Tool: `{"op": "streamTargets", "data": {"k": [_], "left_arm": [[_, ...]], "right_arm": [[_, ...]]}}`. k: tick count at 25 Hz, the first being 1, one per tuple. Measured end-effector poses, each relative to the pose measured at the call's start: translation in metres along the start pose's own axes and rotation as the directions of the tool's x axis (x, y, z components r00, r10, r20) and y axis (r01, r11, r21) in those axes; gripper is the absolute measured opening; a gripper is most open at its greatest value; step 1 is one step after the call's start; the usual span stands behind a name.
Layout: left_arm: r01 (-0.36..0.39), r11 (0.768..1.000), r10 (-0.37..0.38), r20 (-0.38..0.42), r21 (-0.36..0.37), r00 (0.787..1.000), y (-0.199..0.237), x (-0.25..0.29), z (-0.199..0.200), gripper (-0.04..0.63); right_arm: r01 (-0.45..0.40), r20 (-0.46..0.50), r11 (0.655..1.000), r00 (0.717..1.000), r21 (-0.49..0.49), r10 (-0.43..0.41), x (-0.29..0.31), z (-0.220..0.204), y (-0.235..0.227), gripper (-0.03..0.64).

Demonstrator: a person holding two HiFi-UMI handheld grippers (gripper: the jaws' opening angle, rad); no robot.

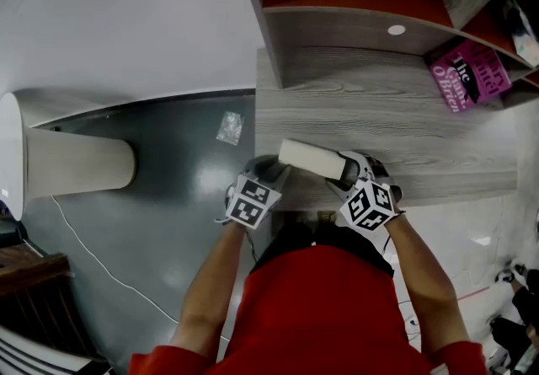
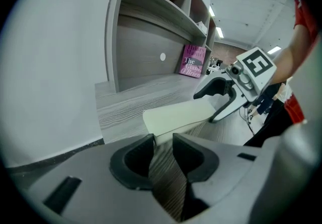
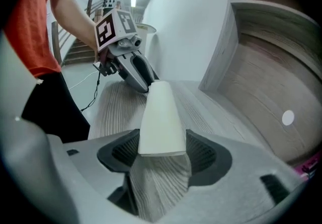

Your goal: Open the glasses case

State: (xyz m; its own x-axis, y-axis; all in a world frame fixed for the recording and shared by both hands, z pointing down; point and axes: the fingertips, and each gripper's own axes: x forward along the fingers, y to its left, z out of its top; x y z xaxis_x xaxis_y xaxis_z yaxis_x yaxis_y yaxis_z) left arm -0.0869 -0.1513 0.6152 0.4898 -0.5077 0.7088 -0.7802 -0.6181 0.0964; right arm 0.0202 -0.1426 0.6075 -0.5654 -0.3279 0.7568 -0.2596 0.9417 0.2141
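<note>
A cream, closed glasses case (image 1: 312, 158) lies across the front of the grey wooden desk (image 1: 421, 120). My left gripper (image 1: 271, 168) is at its left end. In the left gripper view the case's (image 2: 181, 115) near corner fills the narrow gap between my jaws (image 2: 162, 140), which are shut on it. My right gripper (image 1: 354, 169) is at the right end. In the right gripper view the case's (image 3: 161, 112) square end sits between both ribbed pads (image 3: 162, 151), touching each side. Each gripper shows in the other's view: the right gripper (image 2: 221, 98), the left gripper (image 3: 137, 73).
A shelf unit (image 1: 354, 19) with red-backed compartments rises behind the desk. A pink book (image 1: 469, 74) leans at the back right. Left of the desk are a dark floor, a cream cylinder (image 1: 76, 167) and a thin cable (image 1: 93, 255). The person's red shirt fills the bottom.
</note>
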Motion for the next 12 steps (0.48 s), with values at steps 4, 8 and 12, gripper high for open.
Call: {"op": "streamTargets", "data": {"k": [4,8,12], "left_arm": [[0.003,1.000,-0.003,-0.002,0.004,1.000,0.000,0.000,0.000,0.110],[0.008,1.000,-0.008,-0.013,0.014,1.000,0.000,0.000,0.000,0.110],[0.015,1.000,-0.014,-0.022,0.024,1.000,0.000,0.001,0.001,0.110]], "right_arm": [[-0.073,0.023,0.996,0.997,0.058,0.071,-0.002,0.002,-0.002,0.288],[-0.204,0.088,0.959,0.978,0.197,0.190,-0.005,0.006,-0.009,0.288],[-0.315,0.144,0.893,0.948,0.321,0.283,-0.008,0.006,-0.018,0.288]]}}
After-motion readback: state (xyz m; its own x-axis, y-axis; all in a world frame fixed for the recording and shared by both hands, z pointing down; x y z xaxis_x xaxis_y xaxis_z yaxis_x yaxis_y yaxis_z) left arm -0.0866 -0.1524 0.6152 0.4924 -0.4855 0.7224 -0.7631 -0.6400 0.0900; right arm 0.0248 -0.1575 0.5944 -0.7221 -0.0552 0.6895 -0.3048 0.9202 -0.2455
